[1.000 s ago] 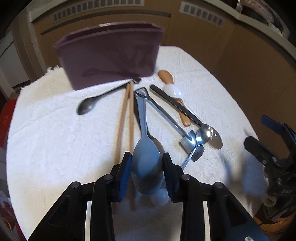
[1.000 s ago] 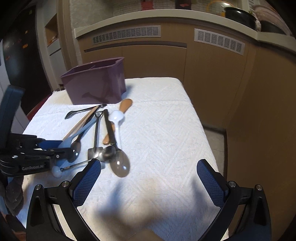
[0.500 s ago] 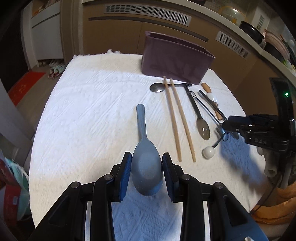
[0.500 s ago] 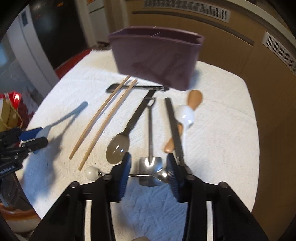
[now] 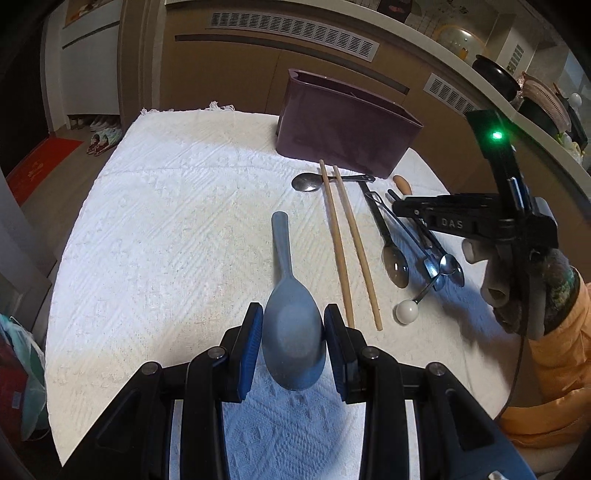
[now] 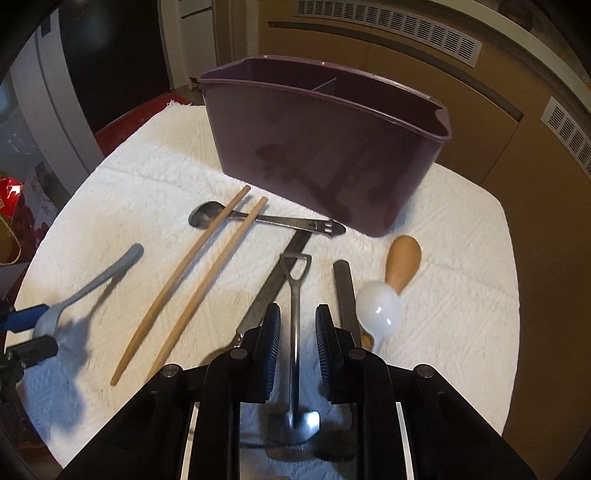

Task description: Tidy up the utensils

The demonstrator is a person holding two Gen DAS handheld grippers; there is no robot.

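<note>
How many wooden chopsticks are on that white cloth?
2: the chopsticks lie side by side between the blue-grey spoon and the metal utensils, tips near the purple bin.

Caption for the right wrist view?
Right gripper closing around shovel-shaped spoon, purple caddy beyond.

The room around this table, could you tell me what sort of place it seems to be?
Most likely a home kitchen or dining area. A counter behind the table holds a dark pot and a pink colander, brown cabinets with vent grilles run beneath it, and shoes sit by a doorway.
</note>
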